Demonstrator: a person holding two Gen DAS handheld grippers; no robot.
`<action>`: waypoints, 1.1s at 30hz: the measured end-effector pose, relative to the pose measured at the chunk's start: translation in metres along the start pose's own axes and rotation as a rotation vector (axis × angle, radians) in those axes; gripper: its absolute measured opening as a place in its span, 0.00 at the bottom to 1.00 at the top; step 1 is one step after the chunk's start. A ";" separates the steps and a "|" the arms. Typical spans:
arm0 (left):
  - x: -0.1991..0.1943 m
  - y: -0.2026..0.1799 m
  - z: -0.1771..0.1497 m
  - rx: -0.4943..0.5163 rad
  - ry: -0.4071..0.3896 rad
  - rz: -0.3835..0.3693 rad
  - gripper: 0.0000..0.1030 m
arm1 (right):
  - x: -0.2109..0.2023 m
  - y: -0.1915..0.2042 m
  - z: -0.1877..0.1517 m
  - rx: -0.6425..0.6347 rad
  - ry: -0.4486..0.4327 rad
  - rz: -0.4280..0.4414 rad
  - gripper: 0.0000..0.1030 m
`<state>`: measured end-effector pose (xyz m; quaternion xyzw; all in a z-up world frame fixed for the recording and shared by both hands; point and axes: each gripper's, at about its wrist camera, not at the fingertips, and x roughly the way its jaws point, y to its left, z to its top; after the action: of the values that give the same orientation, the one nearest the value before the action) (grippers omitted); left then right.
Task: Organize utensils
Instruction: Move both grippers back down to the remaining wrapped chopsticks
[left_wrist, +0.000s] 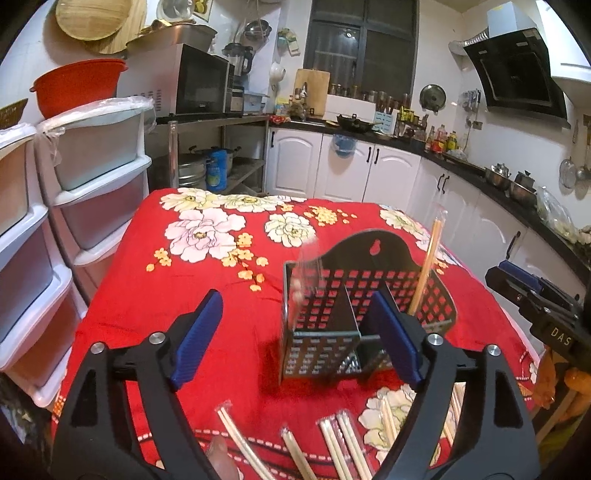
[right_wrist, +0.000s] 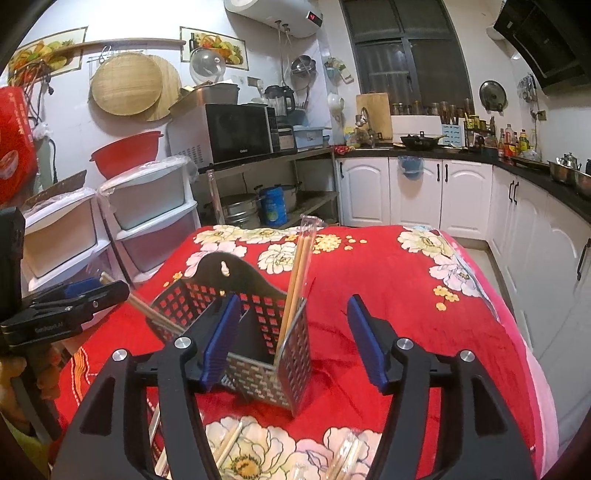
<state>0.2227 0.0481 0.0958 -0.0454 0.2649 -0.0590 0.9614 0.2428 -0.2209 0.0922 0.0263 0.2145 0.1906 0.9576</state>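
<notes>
Chopsticks in holder on red floral tablecloth, white cabinets behind.

Two close wrist views angled down over the red table, sharing the utensil holder (from opposite sides).

Stuff I can't make out from here: in my left wrist view there's a blurry see-through streak at the utensil holder's left corner, too smeared to identify. The wrapped chopsticks on the tablecloth run off the bottom edge. My right blue pad covers part of the holder's middle. In the right wrist view my left pad hides its near-left corner.
</notes>
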 end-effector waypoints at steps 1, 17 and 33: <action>-0.001 -0.001 -0.002 0.002 0.001 -0.001 0.74 | -0.001 0.001 -0.002 -0.002 0.002 0.000 0.58; -0.014 -0.001 -0.040 -0.012 0.041 -0.011 0.85 | -0.022 0.001 -0.032 -0.008 0.049 -0.011 0.66; -0.012 0.006 -0.085 -0.037 0.143 -0.011 0.85 | -0.031 0.002 -0.071 -0.042 0.167 -0.007 0.66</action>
<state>0.1694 0.0512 0.0286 -0.0603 0.3338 -0.0622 0.9387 0.1869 -0.2332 0.0403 -0.0104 0.2894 0.1932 0.9374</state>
